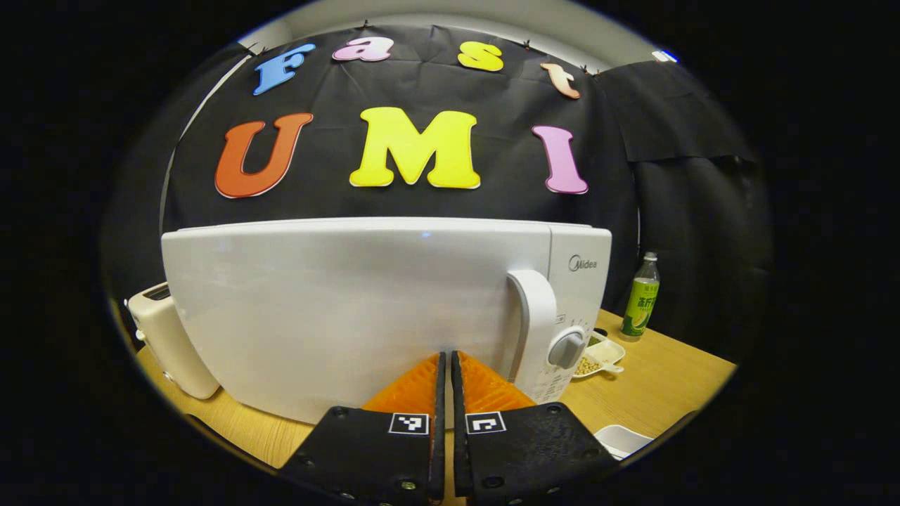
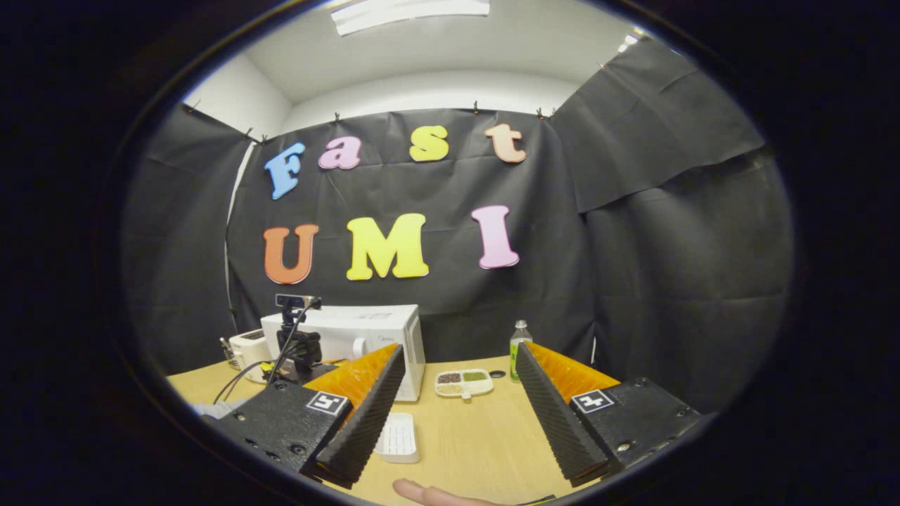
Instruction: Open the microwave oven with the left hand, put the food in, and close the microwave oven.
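The microwave point(image 1: 365, 309) is seen standing on the table point(image 1: 661, 379), its door closed and its handle point(image 1: 536, 316) upright at the door's right edge, with a knob point(image 1: 567, 348) just beside the handle on the control panel. In the left gripper view, the left tongs point(image 1: 446, 362) are held clenched, the two fingers nearly touching with nothing between them, and their tips are placed right at the door's lower front, left of the handle. Whether the tips touch the door cannot be told. A toaster point(image 1: 169, 337) is seen at the microwave's left, and a bottle point(image 1: 641, 299) stands well to its right near the wall. A divided dish point(image 1: 602, 355) with small portions of food lies on the table between the microwave and the bottle. A white tray point(image 1: 622, 439) is glimpsed at the lower right edge of that view.

In the right gripper view, the right tongs point(image 2: 457, 372) are held released, the fingers spread wide apart and nothing gripped. They are kept well back from the microwave point(image 2: 365, 337), above the table point(image 2: 478, 436). The divided dish point(image 2: 464, 383) is seen between the fingers, farther off, with the bottle point(image 2: 519, 348) just behind it. The white tray point(image 2: 398, 437) lies near the left finger. A fingertip point(image 2: 422, 492) of a person shows at the bottom edge.
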`<state>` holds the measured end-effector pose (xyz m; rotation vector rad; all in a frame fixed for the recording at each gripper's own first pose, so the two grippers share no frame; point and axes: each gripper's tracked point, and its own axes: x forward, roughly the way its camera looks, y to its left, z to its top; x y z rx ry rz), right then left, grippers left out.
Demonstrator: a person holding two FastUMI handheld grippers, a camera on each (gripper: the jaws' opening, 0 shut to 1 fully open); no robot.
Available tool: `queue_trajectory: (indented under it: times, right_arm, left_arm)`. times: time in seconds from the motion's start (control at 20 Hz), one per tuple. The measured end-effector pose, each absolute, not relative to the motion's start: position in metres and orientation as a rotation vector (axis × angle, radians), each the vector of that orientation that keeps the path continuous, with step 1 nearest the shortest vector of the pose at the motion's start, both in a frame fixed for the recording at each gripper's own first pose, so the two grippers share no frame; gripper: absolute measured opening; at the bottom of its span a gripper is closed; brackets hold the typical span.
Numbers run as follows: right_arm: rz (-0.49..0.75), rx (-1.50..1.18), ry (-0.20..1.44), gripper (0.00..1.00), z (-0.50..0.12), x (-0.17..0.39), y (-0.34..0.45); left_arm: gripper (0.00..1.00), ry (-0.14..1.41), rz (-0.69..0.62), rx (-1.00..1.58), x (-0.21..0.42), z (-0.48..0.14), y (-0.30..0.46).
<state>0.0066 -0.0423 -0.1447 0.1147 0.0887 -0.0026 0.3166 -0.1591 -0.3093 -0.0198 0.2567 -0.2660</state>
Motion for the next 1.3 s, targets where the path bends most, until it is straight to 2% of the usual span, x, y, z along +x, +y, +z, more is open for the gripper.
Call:
queue_trajectory:
  times: [0.05,0.1,0.15,0.25,0.3,0.35,0.4,0.45,0.5,0.55,0.6,0.65,0.9,0.95,1.0,1.05,1.1,1.15,1.2,1.3]
  right_arm:
    - [-0.026,0.104,0.092,0.91,-0.144,0.005,-0.048]
    - [-0.042,0.092,0.089,0.91,-0.142,0.002,-0.051]
    - [-0.049,0.089,0.086,1.00,-0.139,-0.002,-0.050]
    - [-0.080,0.092,0.071,1.00,-0.130,-0.009,-0.054]
    - [-0.097,0.095,0.060,0.91,-0.125,-0.013,-0.057]
    - [-0.099,0.098,0.049,0.91,-0.119,-0.018,-0.057]
    - [-0.099,0.104,0.044,0.92,-0.116,-0.023,-0.055]
    - [-0.098,0.112,0.039,0.91,-0.111,-0.027,-0.053]
    - [-0.093,0.122,0.035,0.91,-0.108,-0.030,-0.052]
    - [-0.083,0.128,0.032,0.91,-0.105,-0.034,-0.049]
    - [-0.079,0.128,0.028,0.92,-0.102,-0.037,-0.047]
    - [-0.082,0.122,0.022,0.92,-0.097,-0.041,-0.047]
    - [-0.092,0.092,-0.022,0.91,-0.074,-0.059,-0.042]
    - [-0.096,0.086,-0.034,1.00,-0.068,-0.062,-0.041]
    - [-0.095,0.083,-0.046,0.91,-0.063,-0.067,-0.040]
    - [-0.089,0.087,-0.055,0.91,-0.058,-0.070,-0.038]
    - [-0.084,0.095,-0.064,1.00,-0.054,-0.074,-0.037]
    - [-0.079,0.103,-0.071,1.00,-0.049,-0.078,-0.036]
    - [-0.076,0.110,-0.076,0.91,-0.045,-0.080,-0.036]
    - [-0.095,0.127,-0.083,0.91,-0.039,-0.085,-0.041]
  left_arm:
    - [0.05,0.281,-0.236,-0.017,0.310,-0.311,-0.152]
    - [0.10,0.289,-0.234,-0.035,0.302,-0.308,-0.151]
    - [0.13,0.287,-0.249,-0.067,0.295,-0.301,-0.153]
    - [0.19,0.293,-0.256,-0.093,0.272,-0.286,-0.146]
    - [0.54,0.301,-0.233,-0.085,0.262,-0.280,-0.138]
    - [0.48,0.312,-0.214,-0.071,0.251,-0.275,-0.132]
    - [0.70,0.318,-0.215,-0.058,0.238,-0.269,-0.130]
    - [0.80,0.312,-0.204,-0.045,0.223,-0.258,-0.125]
    - [0.98,0.311,-0.202,-0.038,0.212,-0.250,-0.125]
    - [0.98,0.315,-0.196,-0.037,0.199,-0.243,-0.123]
    - [0.85,0.317,-0.193,-0.038,0.185,-0.234,-0.121]
    - [0.96,0.307,-0.192,-0.037,0.173,-0.221,-0.119]
    - [0.96,0.245,-0.161,-0.026,0.116,-0.161,-0.098]
    - [0.96,0.237,-0.174,-0.028,0.103,-0.150,-0.098]
    - [0.96,0.223,-0.182,-0.027,0.090,-0.136,-0.096]
    - [0.96,0.200,-0.178,-0.024,0.079,-0.120,-0.090]
    - [0.96,0.183,-0.176,-0.018,0.069,-0.106,-0.086]
    - [0.96,0.167,-0.164,-0.008,0.059,-0.094,-0.079]
    - [0.96,0.156,-0.154,-0.004,0.049,-0.084,-0.073]
    - [0.96,0.123,-0.138,-0.007,0.030,-0.066,-0.062]
